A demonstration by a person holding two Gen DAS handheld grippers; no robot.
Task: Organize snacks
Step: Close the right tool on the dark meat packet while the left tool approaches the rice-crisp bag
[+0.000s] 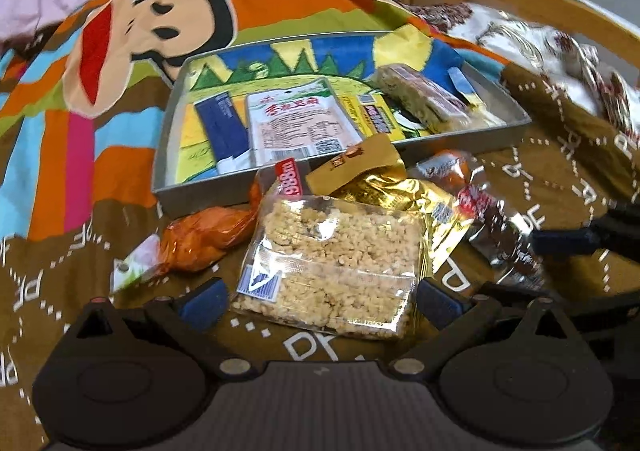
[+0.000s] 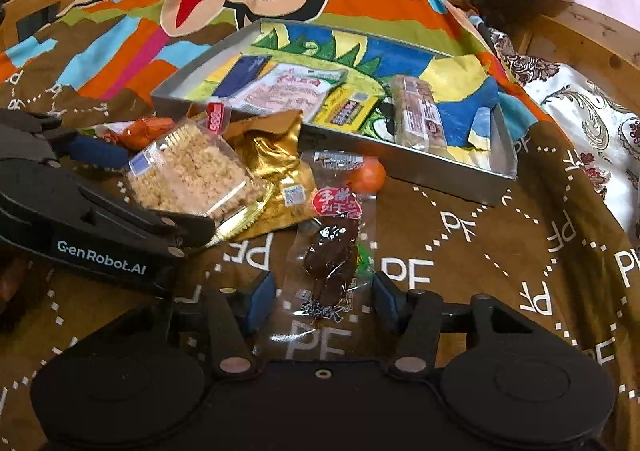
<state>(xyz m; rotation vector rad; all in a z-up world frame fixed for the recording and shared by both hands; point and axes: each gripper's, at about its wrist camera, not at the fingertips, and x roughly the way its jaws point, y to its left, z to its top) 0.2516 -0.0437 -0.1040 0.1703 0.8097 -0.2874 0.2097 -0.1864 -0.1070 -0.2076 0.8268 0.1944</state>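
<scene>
Blue-padded fingers of the left gripper stood spread wide on either side of a clear pack of puffed-rice cake, not pinching it. The right gripper likewise gaped around a clear packet of dark dried meat. A gold foil pouch lay between the two snacks. Farther off, the grey metal tray held several packets on the cartoon bedsheet.

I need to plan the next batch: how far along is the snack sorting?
Partly done. The tray already holds several packets, among them a white one. In hand: the left tool is open around the rice cake, the right tool open around the dark snack. Left outside: the gold packet and orange packets.
</scene>
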